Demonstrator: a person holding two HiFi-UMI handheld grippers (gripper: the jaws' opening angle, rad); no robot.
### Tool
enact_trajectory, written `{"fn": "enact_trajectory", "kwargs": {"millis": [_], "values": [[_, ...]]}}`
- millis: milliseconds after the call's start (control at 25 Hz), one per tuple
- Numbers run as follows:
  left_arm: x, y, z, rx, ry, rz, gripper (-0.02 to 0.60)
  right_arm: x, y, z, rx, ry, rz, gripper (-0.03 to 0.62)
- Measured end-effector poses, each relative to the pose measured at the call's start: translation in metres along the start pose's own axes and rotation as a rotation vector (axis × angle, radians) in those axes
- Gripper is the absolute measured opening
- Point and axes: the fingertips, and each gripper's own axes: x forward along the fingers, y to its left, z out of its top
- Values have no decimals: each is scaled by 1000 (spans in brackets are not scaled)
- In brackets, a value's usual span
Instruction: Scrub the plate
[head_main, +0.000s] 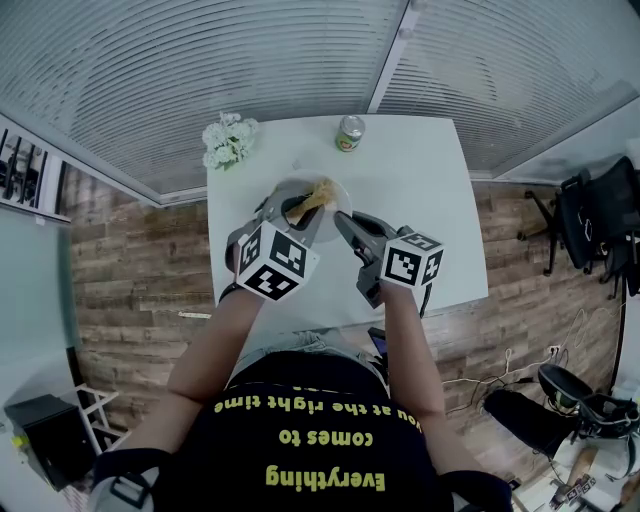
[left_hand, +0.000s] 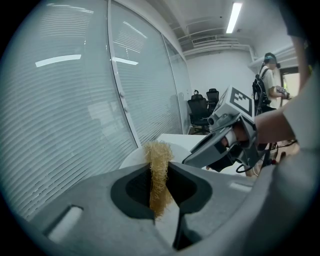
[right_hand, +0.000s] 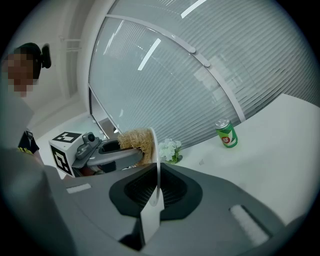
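Note:
A white plate (head_main: 338, 192) is lifted over the white table (head_main: 425, 220). My right gripper (head_main: 343, 222) is shut on its rim. The right gripper view shows the plate (right_hand: 157, 165) edge-on between the jaws of the right gripper (right_hand: 157, 192). My left gripper (head_main: 294, 213) is shut on a tan fibre scrubber (head_main: 314, 196), which rests against the plate's face. In the left gripper view the scrubber (left_hand: 159, 170) stands pinched between the jaws of the left gripper (left_hand: 161, 186), with the plate (left_hand: 134, 157) behind it. The right gripper (left_hand: 220, 145) shows at the right of that view.
A green drink can (head_main: 349, 133) stands near the table's far edge, and it also shows in the right gripper view (right_hand: 227, 134). White flowers (head_main: 228, 141) sit at the far left corner. Glass walls with blinds surround the table. Black office chairs (head_main: 590, 220) stand to the right.

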Motion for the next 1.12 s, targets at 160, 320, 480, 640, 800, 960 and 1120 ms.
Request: {"fn": "enact_trajectory", "kwargs": {"millis": [160,320,480,640,800,960,1120], "values": [[-2,5,-3,-8,8,8,66,-2,0,2,3,-3,1,14],[-6,12,-6,-16,14,21,66,-3,1,3,-2,-5,-3,14],[-8,16,-11,-21,17,34,66,-4,-1,1,-10,-6,-17,14],[-10,21,-17,-26,23,46,66,-7,-5,0,-14,-16,-33,14],[-11,28,-19,-36,30,63,66,-10,-8,5,-12,-27,-42,13],[-15,35,-24,-47,39,81,67,-13,-9,7,-8,-41,-47,12],[-18,44,-30,-60,46,99,66,-15,-10,10,-8,-53,-49,12]]}}
